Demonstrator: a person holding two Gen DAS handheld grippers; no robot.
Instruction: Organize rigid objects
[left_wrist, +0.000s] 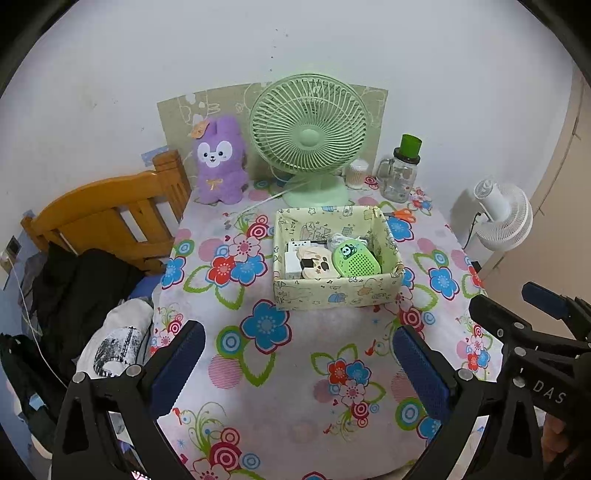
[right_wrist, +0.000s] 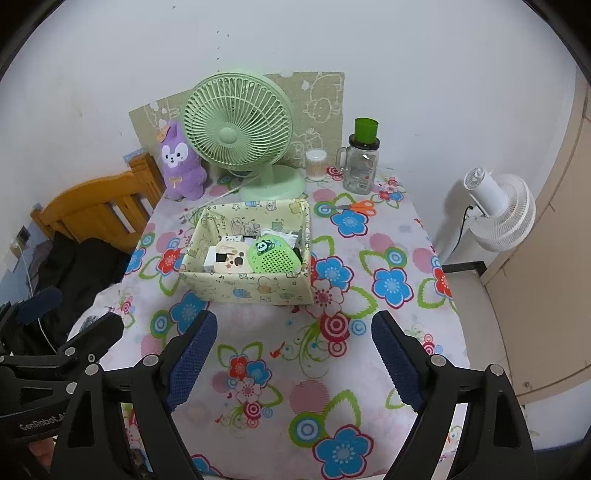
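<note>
Square fabric-covered storage box (left_wrist: 334, 291) sitting mid-table, pale yellow-green with little cartoon prints, soft folded walls. Inside: a rounded green panda case (left_wrist: 355, 259) in glossy plastic with a dotted grille, hugging the 3 o'clock side of the box; a cream paw-shaped piece (left_wrist: 318, 264) with dark patches right beside it; a white boxy block (left_wrist: 292, 262) over at 9 o'clock. More small stuff behind them, too jumbled to tell apart.

Left gripper (left_wrist: 297, 363) spread wide over the bare cloth, nothing between the dimpled blue rubber pads (left_wrist: 181, 363). Right gripper (right_wrist: 293, 360) same deal, parted and empty, black angular frame with round metal bolts. Both at 6 o'clock of the box, well clear of it.

Floral tablecloth (right_wrist: 388, 332) looks thin and slick, with big blue, red and pink blooms and bullseye rings.

Along the back edge: fuzzy purple plush bunny (left_wrist: 221, 162) at 11 o'clock, mint-green plastic desk fan (left_wrist: 309, 134) with a round ribbed cage at 12, clear cylindrical tub of cotton swabs (right_wrist: 316, 163), then a clear jar with handle (right_wrist: 361, 168) and dark green cap at 1 o'clock. Orange-handled scissors (right_wrist: 356, 207) lying flat just off the box's far right corner.

Off the table: slatted wooden headboard (left_wrist: 110, 214) at 9 o'clock, white floor fan (right_wrist: 500, 210) at 3.
</note>
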